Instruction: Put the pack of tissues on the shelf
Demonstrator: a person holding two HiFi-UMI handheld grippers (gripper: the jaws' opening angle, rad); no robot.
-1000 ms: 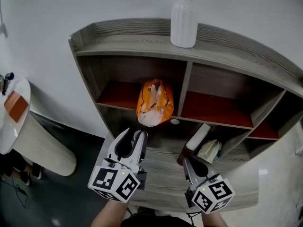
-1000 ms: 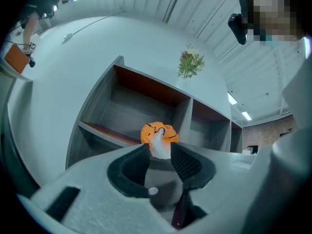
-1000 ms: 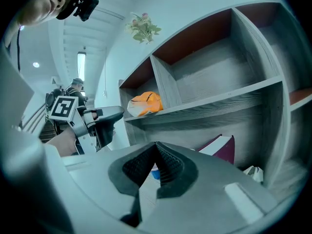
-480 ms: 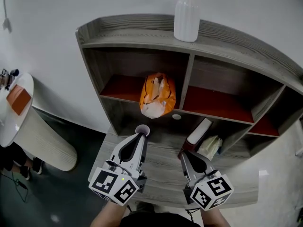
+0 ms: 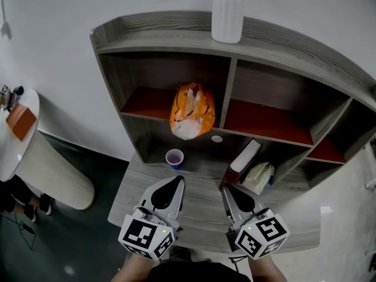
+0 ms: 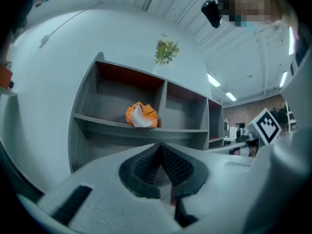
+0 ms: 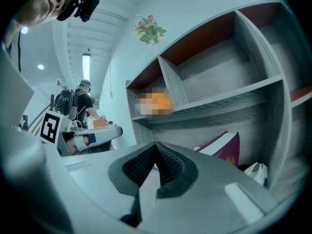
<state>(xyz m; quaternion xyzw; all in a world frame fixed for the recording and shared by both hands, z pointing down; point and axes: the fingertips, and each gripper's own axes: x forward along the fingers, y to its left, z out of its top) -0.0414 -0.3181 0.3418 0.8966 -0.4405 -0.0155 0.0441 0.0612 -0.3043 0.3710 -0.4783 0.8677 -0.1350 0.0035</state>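
The grey wooden shelf unit (image 5: pixel 176 28) fills most of the head view, with two upper compartments floored in red-brown board. A lower desk-like board runs below them.

Over that lower board hover the left gripper (image 5: pixel 178 181) and the right gripper (image 5: pixel 227 189), well apart from anything on the shelves. Each gripper's own view shows its ribbed pads pressed together with nothing between them, so both are empty.

The orange pack of tissues (image 5: pixel 191 111) sits on the floor of the left upper compartment. It is near the front edge, just beside the upright divider. Judged from this, the placing looks done, and nothing of the task appears left beyond moving away.

Smaller things stand around:
- a white ribbed vase (image 5: pixel 227 17) on the top board
- a maroon book (image 5: pixel 242 162) leaning in the lower right bay
- a crumpled white bag (image 5: pixel 259 177) just beside the book
- a small purple cup (image 5: pixel 174 158) on the lower board

No writing can be read. The pack shows dark markings and a white patch, and the book cover carries a gold mark, but all are too small to make out. The cubes on the grippers bear only black-and-white square markers.
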